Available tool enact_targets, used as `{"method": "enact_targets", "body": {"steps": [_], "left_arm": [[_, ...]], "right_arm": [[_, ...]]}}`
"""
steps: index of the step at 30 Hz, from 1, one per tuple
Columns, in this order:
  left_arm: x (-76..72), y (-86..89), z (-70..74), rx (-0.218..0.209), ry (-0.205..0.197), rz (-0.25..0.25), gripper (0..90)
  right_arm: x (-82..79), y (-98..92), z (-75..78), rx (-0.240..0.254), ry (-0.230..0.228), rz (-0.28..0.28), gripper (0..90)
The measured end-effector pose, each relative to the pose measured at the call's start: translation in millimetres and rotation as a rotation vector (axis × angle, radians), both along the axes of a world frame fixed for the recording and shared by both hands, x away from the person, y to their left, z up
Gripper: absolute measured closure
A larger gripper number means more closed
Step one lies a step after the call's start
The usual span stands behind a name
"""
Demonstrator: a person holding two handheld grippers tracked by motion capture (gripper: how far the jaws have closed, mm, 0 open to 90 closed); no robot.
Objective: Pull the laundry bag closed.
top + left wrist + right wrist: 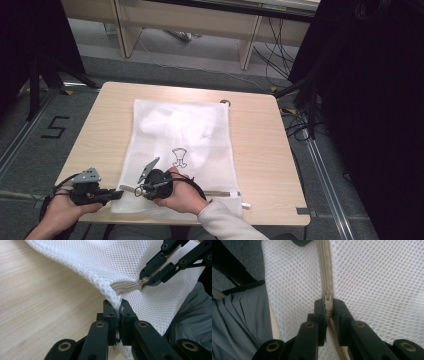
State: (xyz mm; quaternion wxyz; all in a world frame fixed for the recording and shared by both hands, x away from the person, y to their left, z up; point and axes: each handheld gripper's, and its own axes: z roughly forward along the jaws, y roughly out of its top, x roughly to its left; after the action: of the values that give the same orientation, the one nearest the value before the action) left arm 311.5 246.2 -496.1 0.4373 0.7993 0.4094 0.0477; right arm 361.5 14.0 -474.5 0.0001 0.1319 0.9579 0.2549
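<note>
Pinching a white mesh laundry bag (180, 150) at its near edge, both grippers clamped.

Left gripper (117, 307) is closed on the bag's mesh corner, right gripper (328, 306) is closed on the zipper pull (327, 300) of the beige zipper (324, 262). Bag lies flat on the wooden table (260, 145), something white bunched inside toward 12 o'clock, too hazy through the mesh to identify.

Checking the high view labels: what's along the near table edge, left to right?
left gripper → right gripper → white mesh bag's zipper → bare table.
</note>
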Motion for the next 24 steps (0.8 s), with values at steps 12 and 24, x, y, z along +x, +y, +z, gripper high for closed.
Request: {"method": "enact_targets", "body": {"steps": [12,24], "left_arm": [[0.5,1.4,0.7,0.014,0.007,-0.005,85.2],[0.9,1.8,0.6,0.012,0.011,-0.003,85.2]], "right_arm": [[1.7,-5.1,0.6,-0.02,0.002,-0.001,82.4],[3.0,-9.0,1.9,-0.03,0.006,0.012,82.4]]}}
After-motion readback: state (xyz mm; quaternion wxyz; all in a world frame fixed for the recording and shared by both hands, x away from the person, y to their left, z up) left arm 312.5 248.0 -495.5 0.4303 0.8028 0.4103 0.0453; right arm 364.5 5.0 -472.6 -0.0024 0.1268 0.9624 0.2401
